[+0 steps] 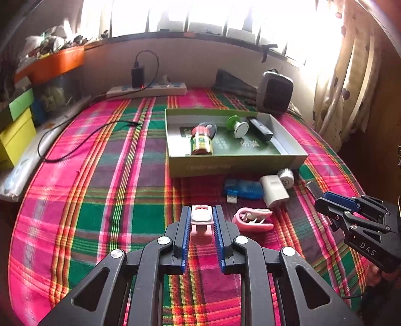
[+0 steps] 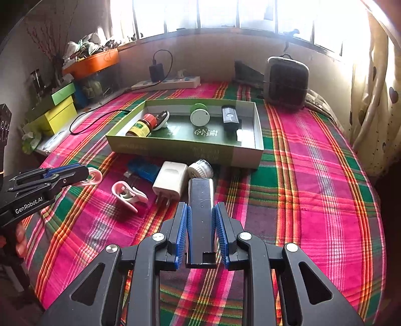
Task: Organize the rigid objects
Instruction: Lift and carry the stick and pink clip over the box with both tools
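A: Setting? Looks like a home, a bedroom.
B: Agreed. Plaid blanket (image 2: 313, 175) lies under and ahead of the claw. Beyond it, a barred window (image 2: 225, 15).
A: Curtain (image 2: 376, 87) with hearts, far right. Power strip (image 2: 168, 84) with charger against the wall ahead.
B: Cluttered shelf and coloured boxes (image 2: 60, 110), far left. Household clutter.

Power strip (image 1: 146, 89), heater (image 1: 275, 93), curtain (image 1: 351, 75)

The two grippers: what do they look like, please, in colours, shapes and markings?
Both are black plastic with blue ribbed pads and silver round screws at the pivots. The left gripper carries white lettering "GenRobot.AI" on its side. The right gripper shows white letters "DAS". No sleeve shows.
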A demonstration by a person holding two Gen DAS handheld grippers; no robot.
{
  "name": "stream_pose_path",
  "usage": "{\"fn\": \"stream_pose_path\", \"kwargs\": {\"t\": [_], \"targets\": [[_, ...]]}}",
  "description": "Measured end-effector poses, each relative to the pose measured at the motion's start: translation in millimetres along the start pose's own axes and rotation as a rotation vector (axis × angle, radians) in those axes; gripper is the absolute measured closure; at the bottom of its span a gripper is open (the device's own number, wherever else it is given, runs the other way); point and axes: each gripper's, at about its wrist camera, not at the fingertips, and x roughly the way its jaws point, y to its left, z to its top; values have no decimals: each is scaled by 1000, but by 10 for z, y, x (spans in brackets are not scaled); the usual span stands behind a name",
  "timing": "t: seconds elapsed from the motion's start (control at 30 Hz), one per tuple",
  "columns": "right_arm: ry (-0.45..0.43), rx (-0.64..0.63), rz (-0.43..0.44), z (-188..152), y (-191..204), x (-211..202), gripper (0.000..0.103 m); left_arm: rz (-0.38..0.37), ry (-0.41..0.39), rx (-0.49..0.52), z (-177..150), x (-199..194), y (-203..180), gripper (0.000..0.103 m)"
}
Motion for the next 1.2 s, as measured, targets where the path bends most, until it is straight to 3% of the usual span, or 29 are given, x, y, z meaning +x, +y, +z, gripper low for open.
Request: {"fn": "stream_pose_path", "kwargs": {"t": [0.63, 1.2], "targets": [[-49, -14, 18, 436, -64, -11, 79, -70, -54, 64, 495, -14, -224, 86], [-9, -7, 29, 855, -209, 383, 79, -117, -18, 84, 914, 400, -358, 86]]}}
